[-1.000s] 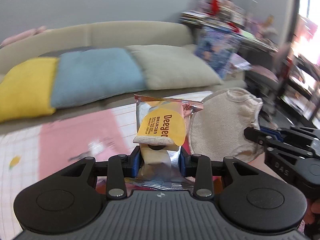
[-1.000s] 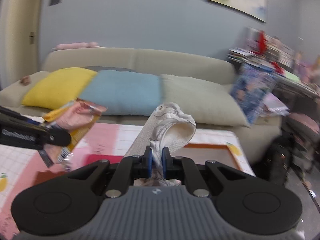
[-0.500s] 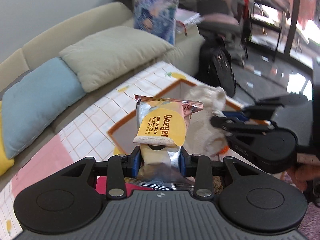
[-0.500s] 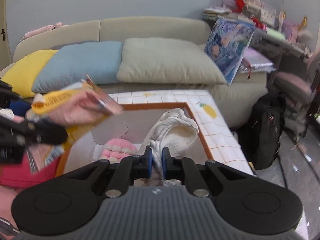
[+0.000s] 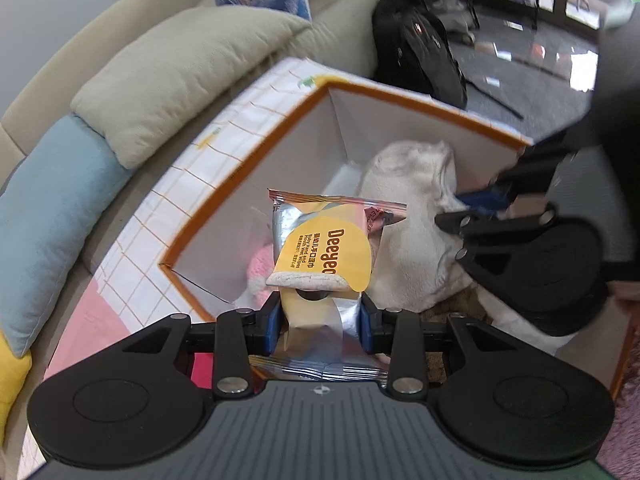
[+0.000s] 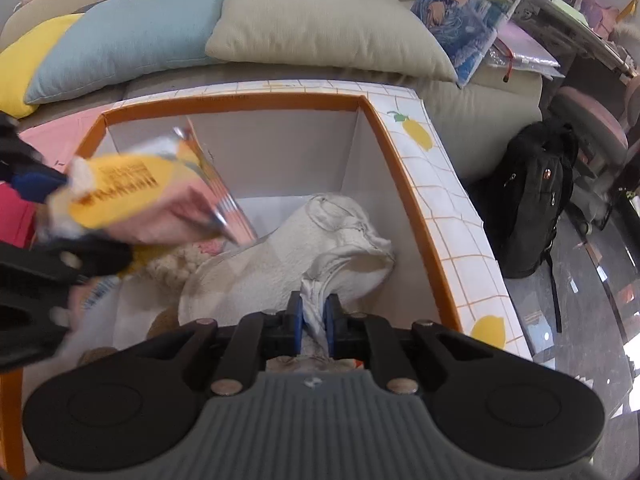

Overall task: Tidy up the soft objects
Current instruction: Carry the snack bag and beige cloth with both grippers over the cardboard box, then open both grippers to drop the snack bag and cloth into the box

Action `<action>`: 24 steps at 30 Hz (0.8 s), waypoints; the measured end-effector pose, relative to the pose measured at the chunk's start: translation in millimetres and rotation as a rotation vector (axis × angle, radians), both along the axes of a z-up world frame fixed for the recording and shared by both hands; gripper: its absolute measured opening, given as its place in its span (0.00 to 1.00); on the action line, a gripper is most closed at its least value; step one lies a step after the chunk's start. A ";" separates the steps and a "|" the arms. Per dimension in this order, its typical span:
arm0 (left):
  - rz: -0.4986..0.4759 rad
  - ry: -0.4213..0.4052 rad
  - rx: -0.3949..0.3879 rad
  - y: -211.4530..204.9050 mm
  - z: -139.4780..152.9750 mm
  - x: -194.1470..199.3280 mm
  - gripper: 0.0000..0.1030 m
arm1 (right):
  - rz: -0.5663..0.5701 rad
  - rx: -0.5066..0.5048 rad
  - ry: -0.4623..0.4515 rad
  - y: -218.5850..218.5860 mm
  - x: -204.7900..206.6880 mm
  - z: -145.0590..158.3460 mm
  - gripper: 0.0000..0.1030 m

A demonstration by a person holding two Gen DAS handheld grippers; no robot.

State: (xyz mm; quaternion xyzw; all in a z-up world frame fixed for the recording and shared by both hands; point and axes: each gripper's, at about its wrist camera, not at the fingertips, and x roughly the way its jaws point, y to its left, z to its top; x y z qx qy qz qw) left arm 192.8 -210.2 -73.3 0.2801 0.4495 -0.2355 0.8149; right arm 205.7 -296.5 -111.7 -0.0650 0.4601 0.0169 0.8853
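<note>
My left gripper [image 5: 320,316] is shut on a silver, yellow and pink wet-wipes pack [image 5: 326,248], held upright over the open orange-rimmed storage box [image 5: 248,160]. My right gripper [image 6: 313,322] is shut on a cream towel [image 6: 304,252] that hangs down inside the same box [image 6: 404,184]. The towel [image 5: 412,216] and the right gripper [image 5: 476,208] show at the right in the left wrist view. The pack [image 6: 148,196] shows blurred at the left in the right wrist view. A pink knitted thing [image 5: 258,268] and a fuzzy beige thing [image 6: 172,268] lie in the box.
The box stands on a table with a white tiled, lemon-print cloth [image 6: 440,200]. Behind is a beige sofa with a blue cushion [image 6: 120,36], a beige cushion [image 6: 320,24] and a yellow cushion [image 6: 24,64]. A black backpack [image 6: 532,200] sits on the floor at the right.
Both grippers have tilted down and moved over the box. The towel has dropped lower into the box; the wipes pack has come above its left side. Both grips are unchanged.
</note>
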 end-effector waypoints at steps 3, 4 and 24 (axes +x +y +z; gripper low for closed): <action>-0.013 0.039 0.027 -2.9 -11.4 2.4 0.41 | 0.003 -0.005 0.005 0.0 -3.1 4.0 0.17; -0.014 0.052 0.034 -2.9 -14.4 3.4 0.41 | 0.003 0.003 0.008 -0.4 -5.1 5.6 0.21; -0.064 0.041 -0.002 16.8 14.8 -16.6 0.70 | -0.013 -0.030 -0.033 11.3 -30.9 31.1 0.56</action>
